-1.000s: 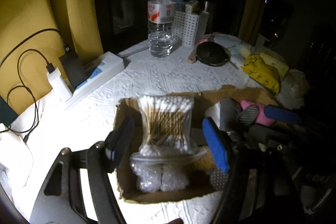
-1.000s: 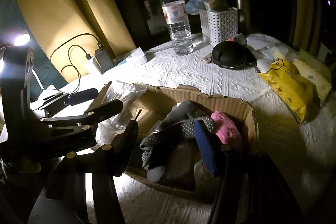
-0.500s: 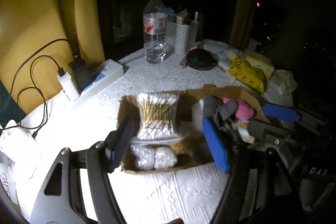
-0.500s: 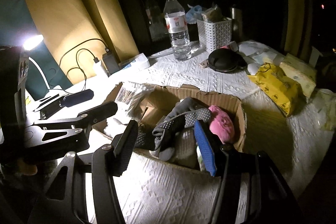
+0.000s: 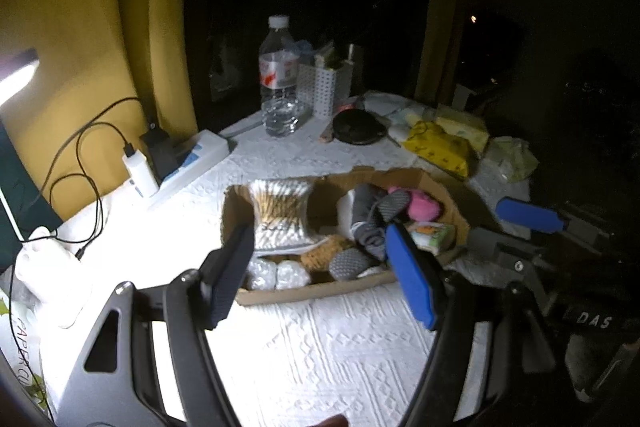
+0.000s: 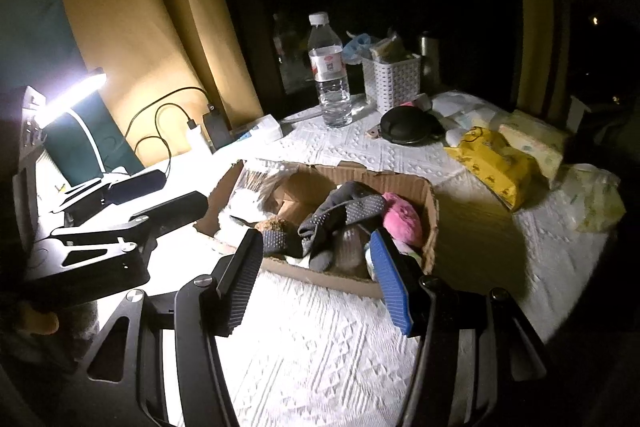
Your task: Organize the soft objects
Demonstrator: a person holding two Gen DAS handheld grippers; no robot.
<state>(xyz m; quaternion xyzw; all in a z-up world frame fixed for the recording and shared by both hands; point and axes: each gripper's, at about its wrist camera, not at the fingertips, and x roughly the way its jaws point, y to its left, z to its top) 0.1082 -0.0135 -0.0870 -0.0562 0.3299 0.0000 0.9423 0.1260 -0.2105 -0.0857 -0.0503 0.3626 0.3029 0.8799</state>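
A shallow cardboard box (image 5: 316,291) (image 6: 400,181) sits on the white tablecloth. It holds a bag of cotton swabs (image 5: 280,215), bubble wrap (image 5: 276,275), grey socks with dotted soles (image 6: 340,215) (image 5: 368,223), a pink fluffy item (image 6: 402,219) (image 5: 422,207) and a brown knitted piece (image 5: 320,255). My left gripper (image 5: 320,279) is open and empty, held back over the box's near edge. My right gripper (image 6: 316,279) is open and empty, also back from the box's near side. The left gripper shows at the left of the right wrist view (image 6: 132,211).
Behind the box stand a water bottle (image 6: 330,75), a white perforated basket (image 6: 396,79), a black round case (image 6: 408,125), a yellow pack (image 6: 496,163) and tissue packs (image 6: 536,143). A power strip with chargers and cables (image 5: 180,159) lies left. A bright lamp (image 6: 74,93) glares at far left.
Both grippers have pulled back and up from the box, so the box looks smaller and farther. Both stay open and empty. The box's contents have not moved.
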